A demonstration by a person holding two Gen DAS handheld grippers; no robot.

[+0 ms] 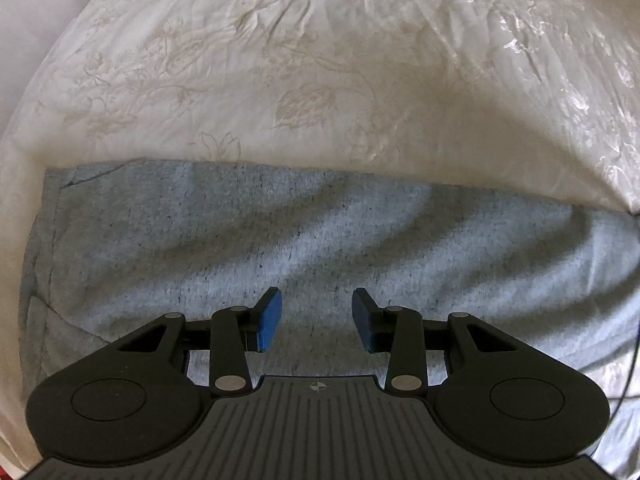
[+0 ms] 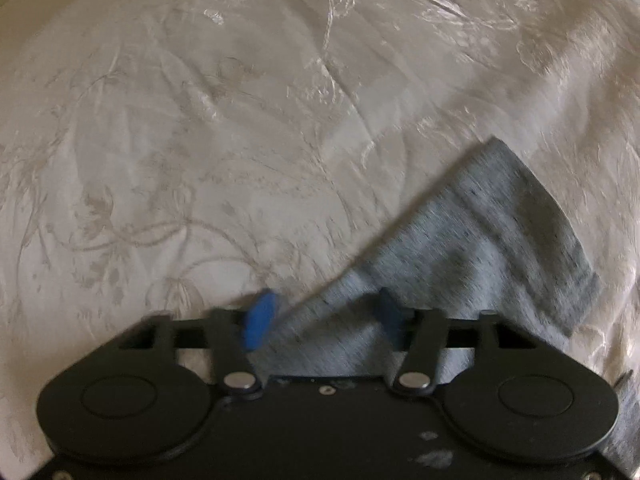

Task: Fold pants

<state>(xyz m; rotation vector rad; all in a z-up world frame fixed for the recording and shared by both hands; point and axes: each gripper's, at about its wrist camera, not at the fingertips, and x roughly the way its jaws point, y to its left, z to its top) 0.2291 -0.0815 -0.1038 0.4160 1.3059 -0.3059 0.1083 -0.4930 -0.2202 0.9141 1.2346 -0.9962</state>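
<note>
The grey pants [image 1: 280, 236] lie flat across the white flowered bedspread [image 1: 304, 72], filling the lower half of the left wrist view. My left gripper [image 1: 316, 318] is open and empty, just above the middle of the cloth, blue pads apart. In the right wrist view one pant leg end [image 2: 492, 240] with its hem runs up to the right over the bedspread [image 2: 200, 140]. My right gripper [image 2: 324, 318] is open, jaws wide apart, with the leg cloth lying between and under the fingers. This view is motion blurred.
The bedspread is wrinkled and shiny toward the far right [image 1: 560, 60]. The bed's left edge [image 1: 24, 80] curves down at the left of the left wrist view. A thin dark cable [image 1: 632, 352] hangs at the right edge.
</note>
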